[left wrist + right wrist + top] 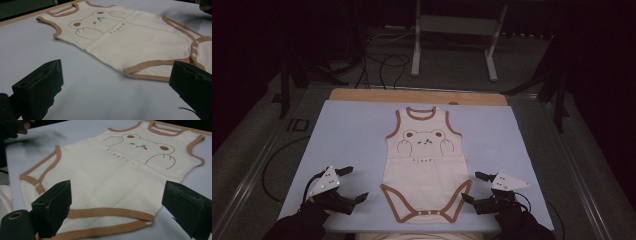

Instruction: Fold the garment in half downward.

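A cream baby bodysuit (424, 162) with brown trim and a bear print lies flat in the middle of the pale blue table mat (347, 145), neck toward the far side. My left gripper (353, 184) rests open on the mat to the left of the suit's leg opening. My right gripper (472, 187) stands open beside the right leg opening. In the left gripper view the bodysuit (130, 37) lies beyond the wide-apart jaws, over bare mat. In the right gripper view the bodysuit (112, 175) spreads out between the jaws, its brown hem just ahead.
The mat covers a wooden tabletop (417, 96) whose far edge shows. Beyond it stand a metal frame (457, 35) and loose cables (382, 62) on the floor. Dark stands flank the table on both sides.
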Demonstrator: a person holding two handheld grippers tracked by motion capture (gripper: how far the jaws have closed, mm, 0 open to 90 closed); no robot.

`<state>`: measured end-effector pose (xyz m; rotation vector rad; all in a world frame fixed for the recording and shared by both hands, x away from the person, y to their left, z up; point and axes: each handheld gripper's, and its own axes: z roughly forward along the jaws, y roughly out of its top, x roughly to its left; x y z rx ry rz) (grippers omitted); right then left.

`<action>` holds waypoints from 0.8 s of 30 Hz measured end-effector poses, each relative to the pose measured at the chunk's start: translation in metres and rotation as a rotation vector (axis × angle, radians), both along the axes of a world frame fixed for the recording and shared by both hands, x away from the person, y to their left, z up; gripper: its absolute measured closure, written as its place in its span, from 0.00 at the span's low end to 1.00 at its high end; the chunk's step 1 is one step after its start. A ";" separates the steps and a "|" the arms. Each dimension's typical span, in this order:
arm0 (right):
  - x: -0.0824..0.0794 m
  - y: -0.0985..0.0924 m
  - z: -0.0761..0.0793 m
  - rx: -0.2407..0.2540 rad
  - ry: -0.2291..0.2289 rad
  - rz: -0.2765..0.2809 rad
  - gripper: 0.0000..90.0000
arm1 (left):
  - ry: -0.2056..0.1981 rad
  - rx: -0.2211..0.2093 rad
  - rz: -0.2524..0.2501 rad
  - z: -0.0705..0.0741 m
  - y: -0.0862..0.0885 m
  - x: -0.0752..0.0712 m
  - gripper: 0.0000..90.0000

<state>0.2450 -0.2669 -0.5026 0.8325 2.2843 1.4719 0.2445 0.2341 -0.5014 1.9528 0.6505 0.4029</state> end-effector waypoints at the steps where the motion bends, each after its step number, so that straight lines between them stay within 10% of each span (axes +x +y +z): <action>1: 0.000 0.000 0.000 0.005 -0.001 0.010 0.10 | -0.005 0.005 0.002 0.000 0.000 0.000 0.00; 24: -0.001 0.008 0.014 0.015 0.002 0.031 0.10 | -0.002 0.026 -0.041 0.004 -0.011 -0.006 0.00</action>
